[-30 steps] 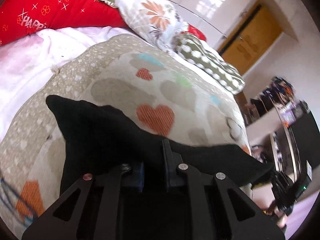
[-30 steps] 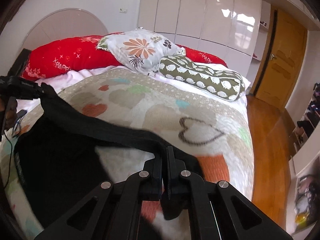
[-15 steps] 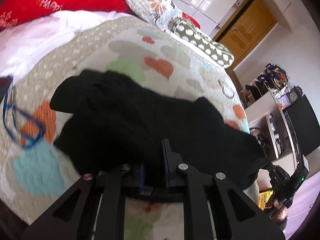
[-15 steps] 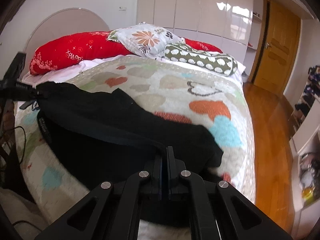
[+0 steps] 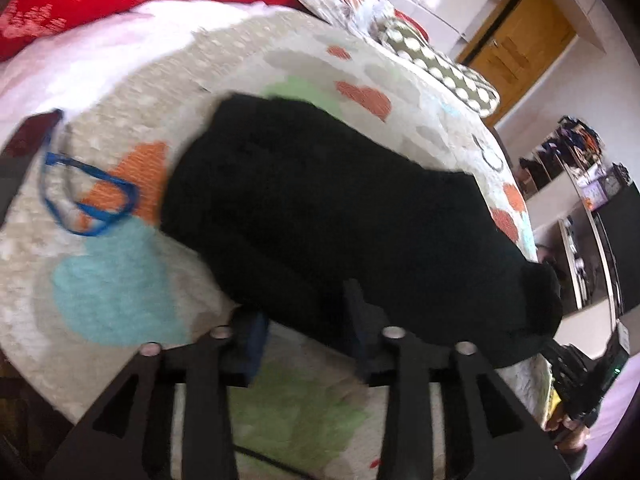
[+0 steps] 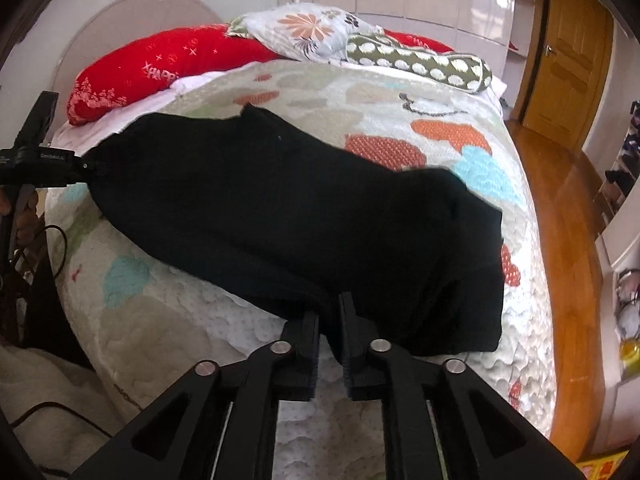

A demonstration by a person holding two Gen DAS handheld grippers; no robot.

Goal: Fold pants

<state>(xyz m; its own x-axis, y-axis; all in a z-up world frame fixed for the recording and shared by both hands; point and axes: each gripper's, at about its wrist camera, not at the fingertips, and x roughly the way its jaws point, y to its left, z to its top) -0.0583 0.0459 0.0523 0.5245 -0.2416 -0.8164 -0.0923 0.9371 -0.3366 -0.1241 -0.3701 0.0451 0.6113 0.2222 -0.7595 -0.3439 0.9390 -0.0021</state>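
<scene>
Black pants lie across the bed, long axis running left to right between both hands, the left gripper released at one end, the right gripper barely parted, fabric between its fingers.

Left wrist cam sits low and close at the near-left edge of the bed, tilted, facing right across the quilt toward the wooden door and the shelves on the right. Right wrist cam sits at the near edge, level, facing straight up the bed to the far headboard. Both share the black pants, the quilt, the pillows and the door.
</scene>
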